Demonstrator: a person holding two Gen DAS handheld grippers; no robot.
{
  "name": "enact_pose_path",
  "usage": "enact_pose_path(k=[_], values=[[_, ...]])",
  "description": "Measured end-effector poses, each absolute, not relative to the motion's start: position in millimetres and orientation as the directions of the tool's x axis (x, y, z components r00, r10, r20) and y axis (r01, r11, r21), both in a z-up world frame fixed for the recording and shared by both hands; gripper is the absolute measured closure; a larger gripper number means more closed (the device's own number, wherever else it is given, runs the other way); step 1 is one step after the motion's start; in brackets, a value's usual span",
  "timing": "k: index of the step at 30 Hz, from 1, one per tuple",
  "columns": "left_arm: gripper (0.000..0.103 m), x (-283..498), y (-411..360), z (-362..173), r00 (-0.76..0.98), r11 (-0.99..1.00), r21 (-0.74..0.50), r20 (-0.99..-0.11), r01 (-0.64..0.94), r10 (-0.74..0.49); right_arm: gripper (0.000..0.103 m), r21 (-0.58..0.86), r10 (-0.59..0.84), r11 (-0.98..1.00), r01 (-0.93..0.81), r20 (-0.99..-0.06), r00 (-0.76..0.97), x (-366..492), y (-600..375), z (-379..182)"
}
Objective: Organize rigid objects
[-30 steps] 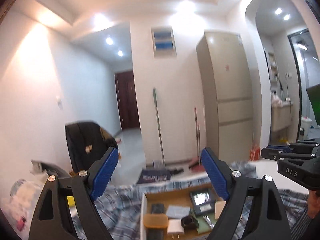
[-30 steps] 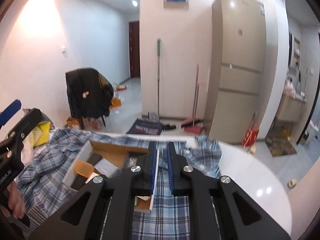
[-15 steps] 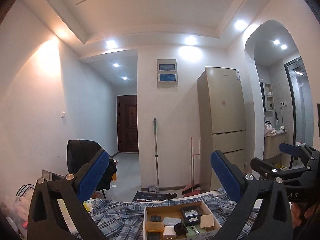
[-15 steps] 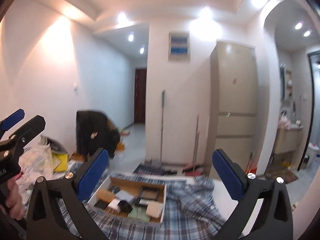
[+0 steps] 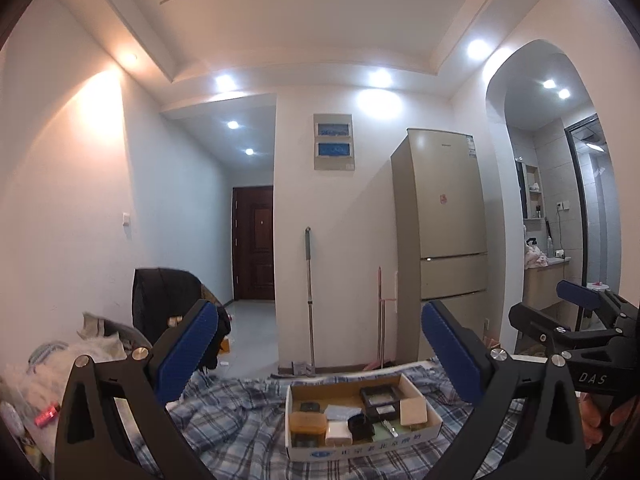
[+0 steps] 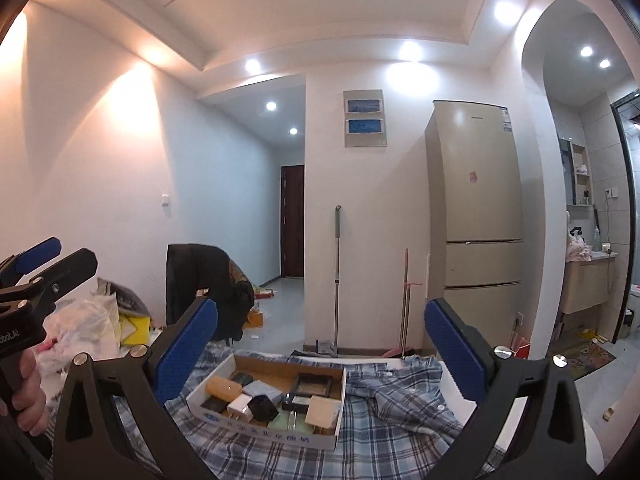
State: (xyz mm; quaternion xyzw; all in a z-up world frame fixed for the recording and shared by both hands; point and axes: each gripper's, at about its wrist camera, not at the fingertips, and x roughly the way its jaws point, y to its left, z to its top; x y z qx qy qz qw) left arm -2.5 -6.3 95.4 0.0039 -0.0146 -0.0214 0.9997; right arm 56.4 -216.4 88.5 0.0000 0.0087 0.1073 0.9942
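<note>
A shallow cardboard box (image 5: 304,390) (image 6: 224,370) lies on a blue plaid cloth (image 5: 232,412) (image 6: 384,412) and holds several small objects: an orange case (image 5: 307,422) (image 6: 223,387), a white plug (image 5: 337,431) (image 6: 239,403), a black cube (image 5: 361,426) (image 6: 262,407), a beige block (image 5: 413,411) (image 6: 322,411) and a dark framed piece (image 5: 378,396) (image 6: 312,384). My left gripper (image 5: 320,344) is open, level, well back from the box, with nothing between its blue pads. My right gripper (image 6: 322,344) is also open and empty, held back likewise. Each gripper shows at the edge of the other's view.
A white round table (image 6: 452,384) lies under the cloth. Bags and clutter (image 6: 92,328) pile at the left. Behind stand a chair draped in dark clothes (image 6: 204,280), a mop (image 6: 337,276), a broom (image 6: 406,304) and a beige fridge (image 6: 476,216). A hand (image 6: 24,396) grips the left handle.
The right gripper went from shut to wide open, and the left opened slightly wider. Both pulled back from the box and levelled, so the box now looks smaller and lower.
</note>
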Motion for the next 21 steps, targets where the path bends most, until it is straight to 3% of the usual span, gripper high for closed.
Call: enact_pose_path(k=[4, 10, 13, 21], values=[[0.0, 14, -8, 60, 0.999, 0.999, 0.036, -0.03, 0.012, -0.011, 0.0, 0.012, 0.213, 0.977, -0.214, 0.009, 0.977, 55, -220, 64], [0.0, 21, -1, 11, 1.0, 1.0, 0.01, -0.02, 0.015, -0.014, 0.0, 0.016, 0.19, 0.982, -0.19, -0.001, 0.982, 67, -227, 28], [0.0, 26, -2, 10, 0.999, 1.0, 0.012, -0.04, 0.021, -0.021, 0.0, 0.001, 0.194, 0.981, -0.194, -0.026, 0.981, 70, -224, 19], [0.0, 24, 4, 8, 0.999, 1.0, -0.005, -0.033, 0.009, -0.009, 0.0, -0.02, 0.181, 0.983, -0.18, 0.022, 0.983, 57, -224, 18]])
